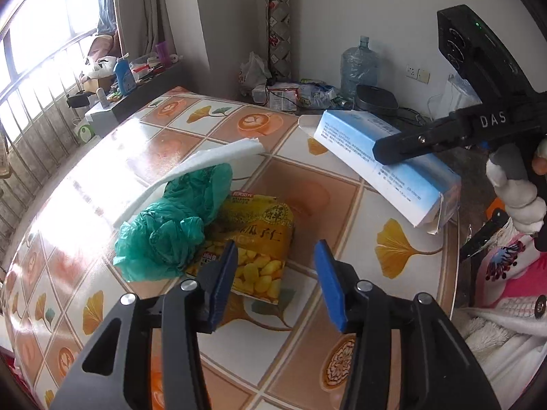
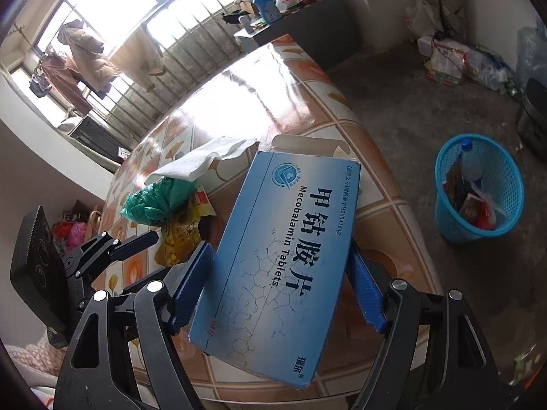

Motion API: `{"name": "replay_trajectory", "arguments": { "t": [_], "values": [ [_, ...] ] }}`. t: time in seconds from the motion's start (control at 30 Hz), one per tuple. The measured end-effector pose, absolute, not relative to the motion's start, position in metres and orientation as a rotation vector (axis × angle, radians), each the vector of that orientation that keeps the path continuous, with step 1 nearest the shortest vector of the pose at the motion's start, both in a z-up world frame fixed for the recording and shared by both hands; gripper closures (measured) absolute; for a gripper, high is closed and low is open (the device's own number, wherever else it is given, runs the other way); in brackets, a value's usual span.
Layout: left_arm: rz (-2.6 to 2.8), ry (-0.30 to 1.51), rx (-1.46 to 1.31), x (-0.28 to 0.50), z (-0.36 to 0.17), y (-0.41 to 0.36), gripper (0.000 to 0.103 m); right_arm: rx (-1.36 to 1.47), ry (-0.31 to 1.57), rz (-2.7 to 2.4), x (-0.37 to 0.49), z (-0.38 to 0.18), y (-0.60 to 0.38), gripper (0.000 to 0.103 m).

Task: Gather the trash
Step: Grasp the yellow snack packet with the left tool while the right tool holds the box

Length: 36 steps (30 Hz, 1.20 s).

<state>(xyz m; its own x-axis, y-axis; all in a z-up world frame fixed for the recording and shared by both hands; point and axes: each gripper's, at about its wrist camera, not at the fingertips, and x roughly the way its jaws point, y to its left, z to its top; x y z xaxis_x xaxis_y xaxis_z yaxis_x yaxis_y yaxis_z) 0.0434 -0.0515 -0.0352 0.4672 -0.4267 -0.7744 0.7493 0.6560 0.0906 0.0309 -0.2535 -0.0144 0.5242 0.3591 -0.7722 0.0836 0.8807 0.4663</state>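
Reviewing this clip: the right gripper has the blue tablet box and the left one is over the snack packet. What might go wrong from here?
1. The blue tablet box sits between the right gripper's pads with its end flaps open and sticks out far beyond the pads, so it may pivot or crumple on the way to the blue basket.
2. The green plastic bag lies over the yellow snack packet, under the open left gripper; a grab could catch both or drag the white tissue.

snack packet (image 1: 259, 239) half under green bag (image 1: 171, 232), basket (image 2: 506, 177) contents unclear
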Motion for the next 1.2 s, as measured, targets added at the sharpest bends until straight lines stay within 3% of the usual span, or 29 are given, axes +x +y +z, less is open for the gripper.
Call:
{"name": "replay_trajectory", "arguments": {
  "t": [0.23, 0.47, 0.67, 0.8, 0.9, 1.2],
  "values": [
    [-0.715, 0.768, 0.584, 0.05, -0.057, -0.069, 0.057, 0.488, 1.012, 0.173, 0.034, -0.017, -0.26, 0.031],
    [-0.728, 0.799, 0.527, 0.065, -0.058, -0.067, 0.059, 0.479, 1.003, 0.197, 0.032, -0.016, -0.26, 0.031],
    [-0.731, 0.827, 0.496, 0.073, -0.057, -0.068, 0.071, 0.488, 0.995, 0.208, 0.029, -0.016, -0.263, 0.031],
    [-0.773, 0.839, 0.483, 0.072, -0.058, -0.07, 0.089, 0.489, 0.989, 0.21, 0.028, -0.016, -0.265, 0.031],
    [-0.782, 0.84, 0.478, 0.069, -0.058, -0.072, 0.096, 0.492, 0.985, 0.214, 0.026, -0.015, -0.266, 0.031],
    [-0.852, 0.846, 0.386, 0.06, -0.045, -0.07, 0.101, 0.519, 0.978, 0.21, 0.024, -0.014, -0.276, 0.031]
  ]
}}
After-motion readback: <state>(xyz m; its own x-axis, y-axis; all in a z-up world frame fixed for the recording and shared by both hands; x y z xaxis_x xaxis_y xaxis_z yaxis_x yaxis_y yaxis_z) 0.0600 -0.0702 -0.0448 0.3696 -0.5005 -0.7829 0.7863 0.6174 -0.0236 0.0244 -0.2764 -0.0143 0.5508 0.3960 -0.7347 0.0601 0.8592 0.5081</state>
